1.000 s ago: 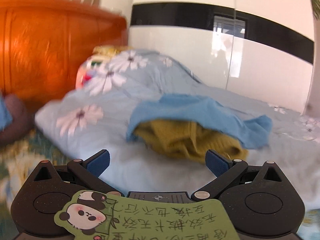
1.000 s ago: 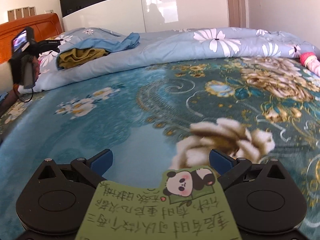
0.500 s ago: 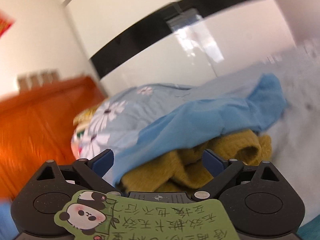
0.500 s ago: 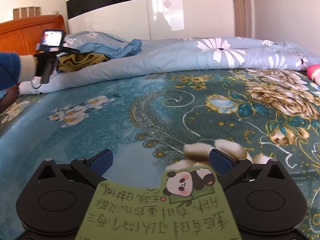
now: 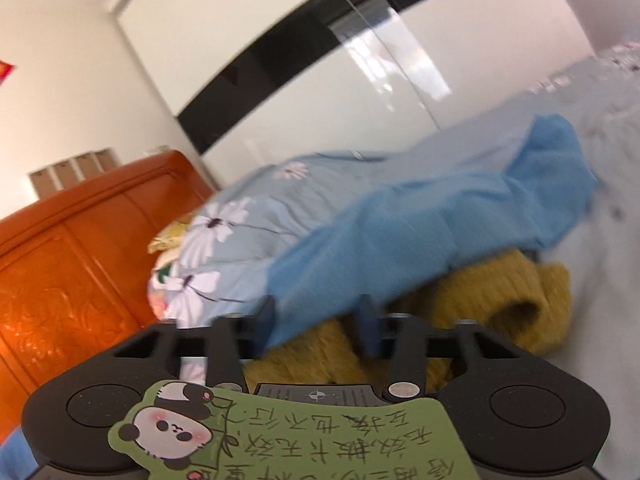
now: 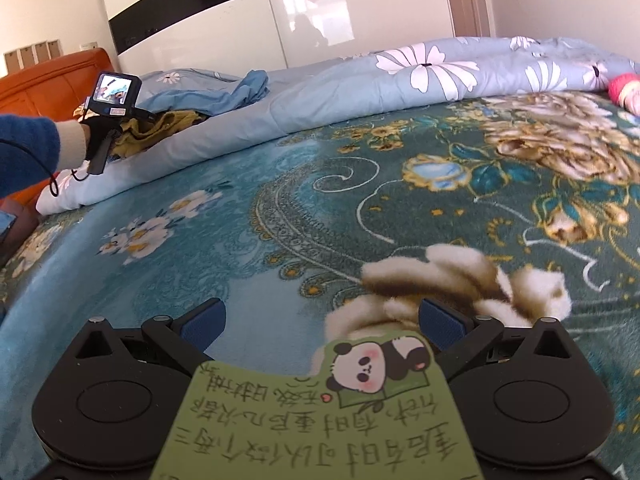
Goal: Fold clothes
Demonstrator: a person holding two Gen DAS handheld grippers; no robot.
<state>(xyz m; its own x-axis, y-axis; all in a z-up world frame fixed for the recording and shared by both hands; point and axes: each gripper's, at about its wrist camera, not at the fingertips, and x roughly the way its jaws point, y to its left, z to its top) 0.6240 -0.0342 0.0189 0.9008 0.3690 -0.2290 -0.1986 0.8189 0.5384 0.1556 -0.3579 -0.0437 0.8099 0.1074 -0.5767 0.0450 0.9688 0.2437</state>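
A blue garment (image 5: 440, 224) lies crumpled over a mustard knit sweater (image 5: 500, 300) on the pale floral duvet (image 5: 224, 240). My left gripper (image 5: 318, 320) is at the near edge of this pile. Its jaws are closing, and the blue garment's edge fills the narrow gap, touching both pads. From the right wrist view, the left gripper (image 6: 116, 120) sits far left against the blue garment (image 6: 224, 96) and the sweater (image 6: 160, 128), held by a hand in a blue sleeve (image 6: 24, 148). My right gripper (image 6: 320, 320) hangs open over the teal floral blanket (image 6: 280, 208), with nothing between its fingers.
An orange wooden headboard (image 5: 80, 264) stands left of the pile. A glossy white and black wardrobe (image 6: 320, 12) runs along the far wall. The rolled floral duvet (image 6: 400, 76) borders the blanket's far side. A pink item (image 6: 624, 88) lies at the far right.
My left gripper moved up to the clothes pile, rolled, and its jaws went from wide to narrow around the blue garment's edge. The right gripper dipped slightly and stayed open.
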